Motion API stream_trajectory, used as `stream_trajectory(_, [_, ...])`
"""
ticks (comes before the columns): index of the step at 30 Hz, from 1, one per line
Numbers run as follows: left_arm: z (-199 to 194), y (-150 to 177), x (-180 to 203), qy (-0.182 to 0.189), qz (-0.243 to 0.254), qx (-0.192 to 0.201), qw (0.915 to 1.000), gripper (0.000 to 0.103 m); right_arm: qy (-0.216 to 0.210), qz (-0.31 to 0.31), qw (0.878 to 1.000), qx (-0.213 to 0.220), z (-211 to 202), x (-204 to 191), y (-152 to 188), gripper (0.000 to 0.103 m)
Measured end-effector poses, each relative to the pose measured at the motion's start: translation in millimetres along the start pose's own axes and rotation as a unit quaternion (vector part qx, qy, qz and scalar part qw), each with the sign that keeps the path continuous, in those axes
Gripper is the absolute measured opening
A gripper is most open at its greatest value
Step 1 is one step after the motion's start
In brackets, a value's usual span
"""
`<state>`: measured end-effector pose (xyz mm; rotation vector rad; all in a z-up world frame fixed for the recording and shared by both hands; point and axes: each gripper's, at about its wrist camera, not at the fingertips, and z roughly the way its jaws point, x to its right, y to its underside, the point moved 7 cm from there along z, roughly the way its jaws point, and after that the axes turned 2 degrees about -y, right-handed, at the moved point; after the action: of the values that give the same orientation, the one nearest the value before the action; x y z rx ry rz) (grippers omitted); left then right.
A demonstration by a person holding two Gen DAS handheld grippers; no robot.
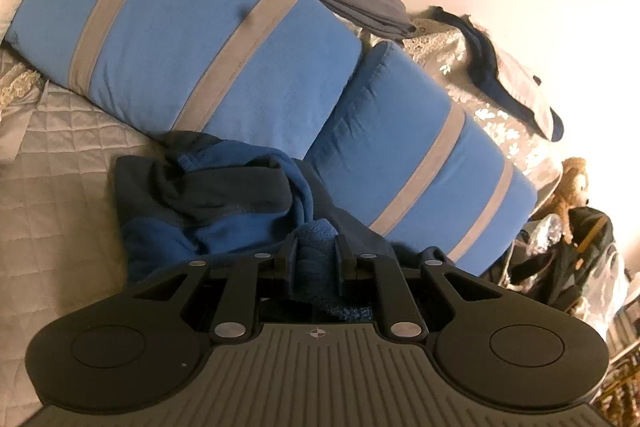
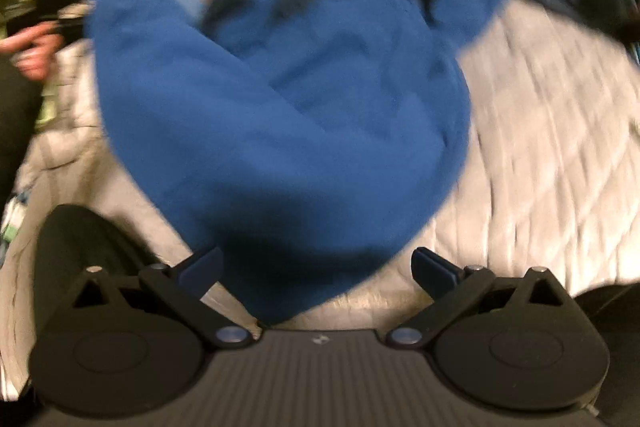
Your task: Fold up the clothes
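The blue fleece garment [image 2: 280,115] lies crumpled on the quilted bedspread [image 2: 540,131], just in front of two blue cushions with grey stripes [image 1: 192,39] that stand at twelve o'clock of it. The left gripper [image 1: 316,251] is clamped on a thick bunch of the fleece, the fabric filling the narrow gap between its fingers, and the rest of the garment trails away toward ten o'clock in dark and bright blue folds. The right gripper [image 2: 316,267] has its jaws wide apart and holds nothing; a rounded lobe of the garment reaches down between them, but the fingers do not touch it. The right wrist view is smeared by motion, so fine detail of the cloth is hard to read there. At nine o'clock in that view a person's hand [image 2: 32,55] shows, on what looks like the other tool. The step in hand appears to be the opening one: getting hold of the heap so it can be spread. The next move likely calls for the right gripper to find a hem or corner opposite the left one's hold and close on it, so that the two can pull the garment flat.
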<state>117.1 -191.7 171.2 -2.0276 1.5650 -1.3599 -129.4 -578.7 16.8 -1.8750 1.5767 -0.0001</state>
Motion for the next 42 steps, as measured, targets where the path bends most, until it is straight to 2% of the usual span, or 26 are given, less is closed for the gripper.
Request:
stream_trajectory(3, [-3.4, 0.6, -7.3, 0.005, -0.011, 0.004, 0.9999, 0.018, 0.022, 0.028, 0.999, -0.032, 24.8, 2.9, 7.1, 0.096])
stream_trajectory(7, [-6.2, 2.3, -16.9, 0.009, -0.026, 0.006, 0.9996, 0.018, 0.045, 0.051, 0.996, -0.061, 50.3, 7.3, 15.9, 0.078])
stream_trajectory(9, [-7.9, 3.1, -18.7, 0.012, -0.026, 0.006, 0.9996, 0.018, 0.042, 0.067, 0.995, -0.063, 61.1, 9.8, 19.0, 0.073])
stream_trajectory(10, [-9.2, 3.5, -18.9, 0.013, -0.025, 0.006, 0.9996, 0.018, 0.039, 0.076, 0.994, -0.064, 66.4, 11.0, 20.5, 0.067])
stream_trajectory(11, [-10.5, 3.8, -19.1, 0.013, -0.024, 0.006, 0.9996, 0.018, 0.033, 0.085, 0.994, -0.063, 71.5, 11.9, 21.9, 0.055])
stream_trajectory(13, [-14.4, 4.5, -19.8, 0.013, -0.022, 0.007, 0.9996, 0.018, 0.018, 0.103, 0.993, -0.059, 80.4, 13.0, 24.4, 0.048])
stream_trajectory(15, [-18.5, 5.2, -20.4, 0.012, -0.02, 0.008, 0.9997, 0.018, 0.013, 0.104, 0.993, -0.049, 83.9, 12.8, 24.3, 0.033])
stream_trajectory(16, [-21.4, 5.8, -21.0, 0.01, -0.018, 0.008, 0.9998, 0.018, 0.01, 0.103, 0.994, -0.044, 81.1, 12.8, 22.8, 0.011])
stream_trajectory(17, [-24.3, 6.3, -21.6, 0.009, -0.015, 0.009, 0.9998, 0.018, 0.007, 0.103, 0.994, -0.039, 76.7, 13.0, 20.7, 0.007])
stream_trajectory(19, [-32.3, 8.0, -22.2, 0.004, -0.004, 0.012, 0.9999, 0.018, 0.001, 0.102, 0.994, -0.029, 67.9, 13.4, 16.6, 0.006])
stream_trajectory(23, [-51.4, 13.3, -20.9, -0.014, 0.03, 0.019, 0.9993, 0.018, 0.01, 0.053, 0.999, 0.004, 31.1, 6.0, 2.2, 0.005])
stream_trajectory(32, [-99.0, 30.9, -20.3, -0.037, 0.072, 0.026, 0.9964, 0.018, 0.017, 0.026, 0.995, 0.1, -82.6, 23.4, -56.6, 0.005])
stream_trajectory(36, [-117.1, 41.3, -17.7, -0.037, 0.08, 0.024, 0.9958, 0.018, 0.014, 0.036, 0.991, 0.129, -109.4, 28.4, -79.7, 0.004])
stream_trajectory(42, [-147.3, 62.6, -19.3, -0.034, 0.085, 0.011, 0.9957, 0.018, 0.003, 0.044, 0.988, 0.145, -132.1, 31.0, -96.4, 0.004])
